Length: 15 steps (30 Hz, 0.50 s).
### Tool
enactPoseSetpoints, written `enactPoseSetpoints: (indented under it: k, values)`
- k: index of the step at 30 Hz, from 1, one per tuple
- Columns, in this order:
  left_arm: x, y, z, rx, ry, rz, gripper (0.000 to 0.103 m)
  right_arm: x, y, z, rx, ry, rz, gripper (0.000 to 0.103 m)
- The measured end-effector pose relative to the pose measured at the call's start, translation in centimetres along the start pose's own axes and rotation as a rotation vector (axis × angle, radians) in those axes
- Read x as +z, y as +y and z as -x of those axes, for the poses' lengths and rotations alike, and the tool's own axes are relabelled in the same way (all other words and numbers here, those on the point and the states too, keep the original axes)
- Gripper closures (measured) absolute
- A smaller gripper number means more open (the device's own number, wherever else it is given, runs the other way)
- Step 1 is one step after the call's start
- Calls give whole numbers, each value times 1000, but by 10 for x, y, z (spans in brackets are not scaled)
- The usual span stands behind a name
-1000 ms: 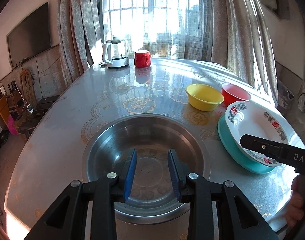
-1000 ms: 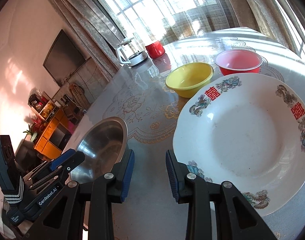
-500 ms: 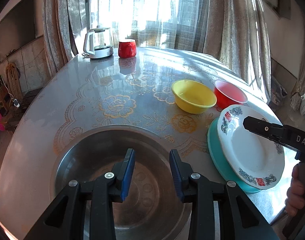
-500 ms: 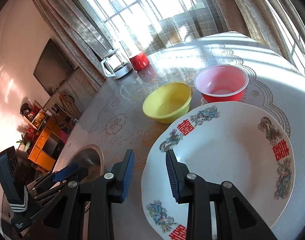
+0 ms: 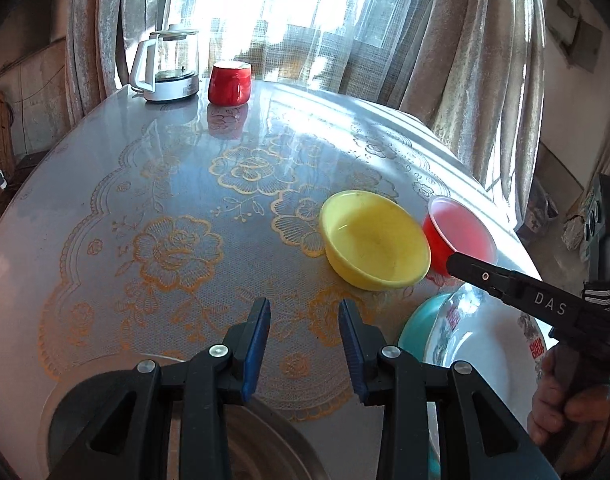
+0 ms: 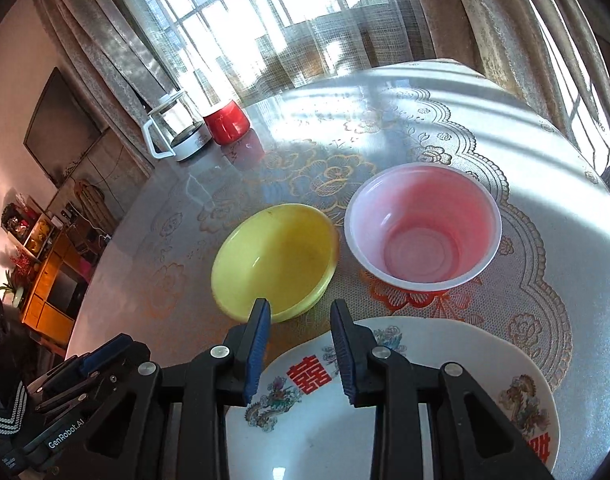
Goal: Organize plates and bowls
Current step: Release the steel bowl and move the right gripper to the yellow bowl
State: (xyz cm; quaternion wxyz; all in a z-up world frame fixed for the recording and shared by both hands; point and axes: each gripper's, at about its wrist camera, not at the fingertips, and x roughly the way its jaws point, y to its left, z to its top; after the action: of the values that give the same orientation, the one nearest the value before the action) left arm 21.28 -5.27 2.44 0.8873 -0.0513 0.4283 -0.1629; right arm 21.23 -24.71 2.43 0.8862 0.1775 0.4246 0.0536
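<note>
Black plastic on the right tool (image 6: 299, 346) carries white "DAS" lettering in the left wrist view, the left tool (image 5: 304, 342) reads "GenRobot.AI" in the right wrist view, and the white plate (image 6: 389, 408) under the right tool bears red double-happiness characters. Both tools stand open and hold nothing: the yellow bowl (image 6: 275, 260) sits just ahead of the right tool's left finger, the pink bowl (image 6: 423, 228) ahead to its right, both on the worktop (image 6: 565, 240). The teal plate (image 5: 419, 324) shows only its rim under the white one, and the steel basin (image 5: 261, 448) below the left tool is mostly hidden.
</note>
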Motion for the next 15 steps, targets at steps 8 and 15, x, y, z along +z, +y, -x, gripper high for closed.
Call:
enactPoseSetpoints:
  k: [8, 15]
  values:
    - [25, 2, -35, -35, 43, 55, 67, 17, -1, -35, -73, 58, 28, 72]
    - [37, 2, -61, -91, 85, 115, 68, 22, 3, -49, -111, 84, 59, 72]
